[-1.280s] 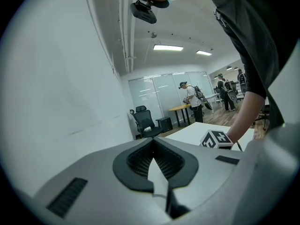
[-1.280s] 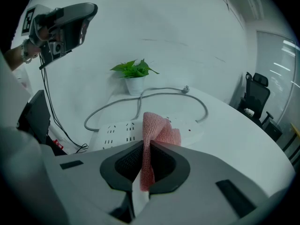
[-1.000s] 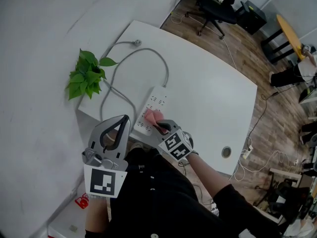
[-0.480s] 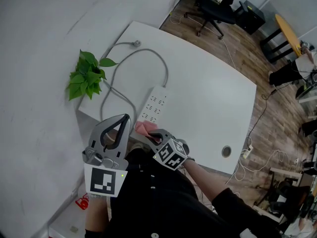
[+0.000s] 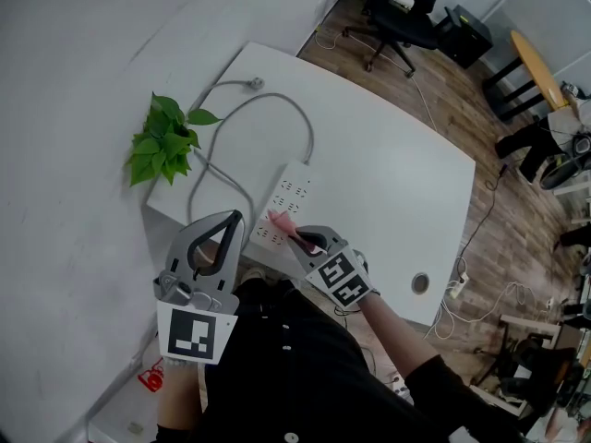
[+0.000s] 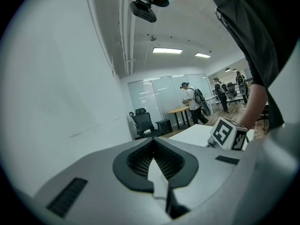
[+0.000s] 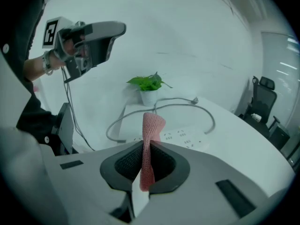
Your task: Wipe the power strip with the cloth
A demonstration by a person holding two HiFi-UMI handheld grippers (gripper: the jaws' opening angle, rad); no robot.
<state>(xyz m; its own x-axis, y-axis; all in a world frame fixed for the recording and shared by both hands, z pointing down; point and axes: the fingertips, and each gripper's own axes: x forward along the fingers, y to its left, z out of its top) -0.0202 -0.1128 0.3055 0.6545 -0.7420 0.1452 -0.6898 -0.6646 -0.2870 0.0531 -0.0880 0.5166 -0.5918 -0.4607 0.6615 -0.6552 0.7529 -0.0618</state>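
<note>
A white power strip lies on the white table, its grey cable looping toward the wall. My right gripper is shut on a pink cloth, held at the strip's near end by the table's front edge. In the right gripper view the cloth stands up between the shut jaws, with the power strip just beyond. My left gripper is held up off the table at the left, shut with nothing in it; in its own view the left gripper faces the room.
A small green potted plant stands at the table's left corner by the wall. A round cable hole sits near the front right edge. An office chair stands beyond the table. Several people are far off.
My right gripper with the pink cloth slid back off the strip's near end toward the table edge, then came forward onto the near end again. The left gripper has stayed still.
</note>
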